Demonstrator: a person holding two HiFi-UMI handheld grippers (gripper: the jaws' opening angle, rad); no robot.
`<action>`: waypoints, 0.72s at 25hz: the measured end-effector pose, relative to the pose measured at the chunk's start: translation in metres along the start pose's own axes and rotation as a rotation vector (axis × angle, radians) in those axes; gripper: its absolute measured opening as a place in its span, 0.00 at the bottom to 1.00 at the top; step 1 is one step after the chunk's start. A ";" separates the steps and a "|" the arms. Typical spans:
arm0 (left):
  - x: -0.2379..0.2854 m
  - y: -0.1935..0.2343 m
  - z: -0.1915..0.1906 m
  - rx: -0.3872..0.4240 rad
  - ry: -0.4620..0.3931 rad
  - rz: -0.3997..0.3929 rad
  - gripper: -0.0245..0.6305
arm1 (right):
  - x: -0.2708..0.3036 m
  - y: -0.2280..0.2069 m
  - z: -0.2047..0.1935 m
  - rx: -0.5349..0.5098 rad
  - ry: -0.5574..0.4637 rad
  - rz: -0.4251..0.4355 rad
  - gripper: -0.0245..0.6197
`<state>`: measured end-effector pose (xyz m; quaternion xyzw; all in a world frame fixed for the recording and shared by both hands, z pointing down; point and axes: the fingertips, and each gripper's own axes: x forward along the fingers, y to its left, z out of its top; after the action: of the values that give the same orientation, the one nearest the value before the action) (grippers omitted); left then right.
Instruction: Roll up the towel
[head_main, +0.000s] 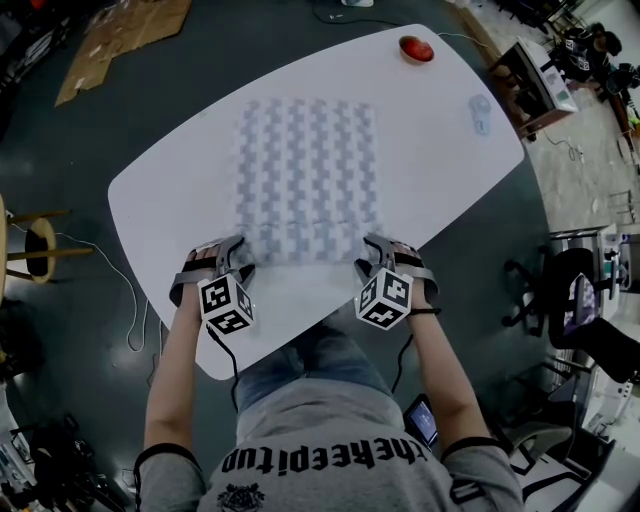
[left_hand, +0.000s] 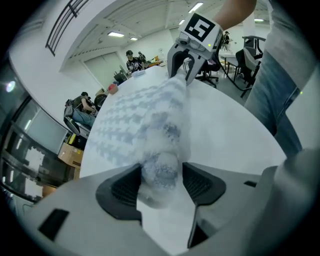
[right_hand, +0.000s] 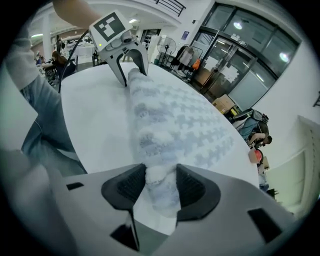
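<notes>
Dark floor (head_main: 60, 180) all round, cardboard (head_main: 120, 35) at 11 o'clock, wooden stool (head_main: 35, 245) at 9, office chair (head_main: 560, 290) at 4. White oval table (head_main: 450, 150) angled across centre. Grey-and-white houndstooth towel (head_main: 305, 170) mid-table, fluffy, mostly flat, near edge at 6 o'clock rolled into a thin tube. Left gripper (head_main: 237, 257) on roll's 7 o'clock end, right gripper (head_main: 375, 253) on 5 o'clock end, both with jaws spread wide, roll end lying loose between pads. Red round object (head_main: 416, 48) at 1 o'clock table edge
</notes>
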<state>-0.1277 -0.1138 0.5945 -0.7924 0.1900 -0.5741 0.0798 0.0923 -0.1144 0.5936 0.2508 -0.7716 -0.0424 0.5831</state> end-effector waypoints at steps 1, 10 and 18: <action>0.001 0.001 0.001 0.005 0.005 0.013 0.44 | 0.000 -0.002 -0.001 0.000 0.005 -0.007 0.30; -0.006 -0.009 0.000 0.021 0.023 0.025 0.22 | -0.010 0.011 -0.006 0.005 0.002 0.016 0.14; -0.022 -0.038 -0.002 0.037 0.019 -0.053 0.21 | -0.030 0.042 -0.012 0.026 -0.002 0.109 0.14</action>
<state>-0.1275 -0.0700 0.5893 -0.7901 0.1592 -0.5870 0.0772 0.0955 -0.0622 0.5858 0.2161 -0.7852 -0.0010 0.5803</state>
